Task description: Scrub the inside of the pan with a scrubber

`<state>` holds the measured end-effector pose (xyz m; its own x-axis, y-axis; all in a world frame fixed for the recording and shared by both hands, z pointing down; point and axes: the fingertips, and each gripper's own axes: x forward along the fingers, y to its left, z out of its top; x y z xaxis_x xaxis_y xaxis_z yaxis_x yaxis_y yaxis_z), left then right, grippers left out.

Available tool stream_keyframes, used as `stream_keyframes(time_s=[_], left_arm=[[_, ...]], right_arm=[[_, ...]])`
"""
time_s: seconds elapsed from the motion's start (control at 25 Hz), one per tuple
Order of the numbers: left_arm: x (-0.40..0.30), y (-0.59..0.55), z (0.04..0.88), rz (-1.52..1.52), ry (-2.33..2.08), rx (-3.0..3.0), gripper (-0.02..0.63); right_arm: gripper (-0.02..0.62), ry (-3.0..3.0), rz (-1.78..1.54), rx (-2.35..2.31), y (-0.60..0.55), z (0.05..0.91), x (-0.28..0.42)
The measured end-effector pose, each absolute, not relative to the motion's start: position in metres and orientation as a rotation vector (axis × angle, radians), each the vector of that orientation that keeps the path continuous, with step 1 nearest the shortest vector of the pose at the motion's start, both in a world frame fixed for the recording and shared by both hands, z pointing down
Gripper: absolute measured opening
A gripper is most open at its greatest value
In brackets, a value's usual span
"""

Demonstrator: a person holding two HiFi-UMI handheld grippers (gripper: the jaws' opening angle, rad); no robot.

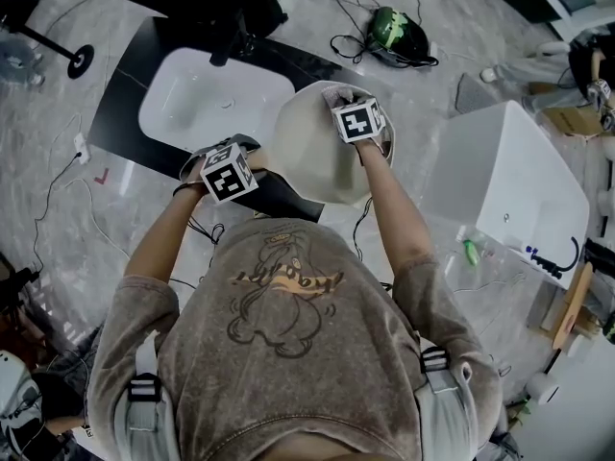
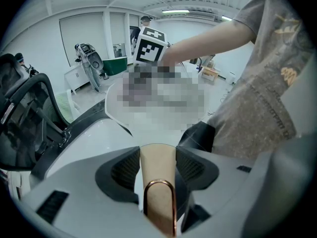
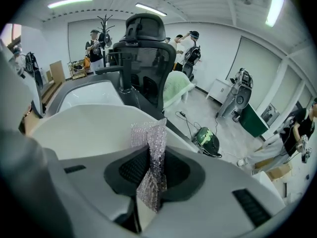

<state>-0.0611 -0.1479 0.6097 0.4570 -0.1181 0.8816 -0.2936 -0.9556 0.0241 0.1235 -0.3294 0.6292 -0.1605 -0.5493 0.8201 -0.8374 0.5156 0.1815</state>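
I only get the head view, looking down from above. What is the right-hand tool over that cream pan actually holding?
Observer: The right gripper view shows the right gripper with its jaws shut on a silvery metal mesh scrubber, which pokes out toward the round cream pan.
Operator: And the left one?
Observer: In the left gripper view, the left gripper has its jaws shut on the pan's beige handle, which carries a copper-coloured hanging loop.

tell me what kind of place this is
Likely a lab or office workspace, not a home kitchen: the sink stands on open floor among loose cables, with an office chair behind it.
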Motion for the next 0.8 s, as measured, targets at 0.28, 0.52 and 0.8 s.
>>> stream_keyframes(time_s=[0.28, 0.52, 0.8], left_arm=[[-0.062, -0.148, 0.609, 1.512, -0.371, 2.533, 0.242], [-0.062, -0.148, 0.610, 1.509, -0.368, 2.533, 0.242], [-0.059, -0.146, 0.608, 1.510, -0.391, 2.528, 0.242]], right_arm=[[0.086, -1.805, 0.350, 1.190, -0.329, 0.622, 0.144], [0.086, -1.749, 0.340, 1.173, -0.318, 0.622, 0.163], [0.086, -1.693, 0.326, 1.138, -0.301, 0.619, 0.182]])
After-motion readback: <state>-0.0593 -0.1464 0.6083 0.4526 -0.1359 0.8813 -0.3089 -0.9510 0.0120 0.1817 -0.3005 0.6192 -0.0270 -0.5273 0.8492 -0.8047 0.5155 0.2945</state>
